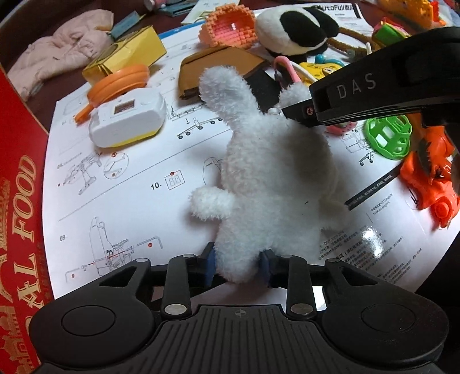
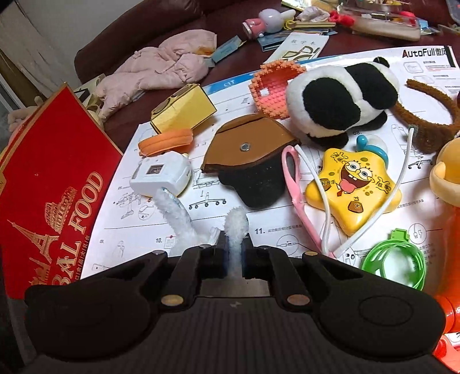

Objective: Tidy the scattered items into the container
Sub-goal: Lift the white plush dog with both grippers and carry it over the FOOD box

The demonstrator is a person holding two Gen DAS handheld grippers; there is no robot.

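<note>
The white plush rabbit (image 1: pixel 267 184) is stretching lengthwise ahead of the left gripper (image 1: pixel 238 264), whose jaws are pinching its base, while the right gripper (image 2: pixel 236 260) is pinching one ear, the red box (image 1: pixel 20 207) lying leftward.

Dark table (image 2: pixel 235 26) bears instruction sheet (image 1: pixel 138 184), scattered toys.

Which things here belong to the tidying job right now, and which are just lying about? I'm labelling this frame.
In hand: white plush rabbit, left gripper, right gripper, red box.

Lying about: panda plush, brown pouch, yellow star toy, green ring.
</note>
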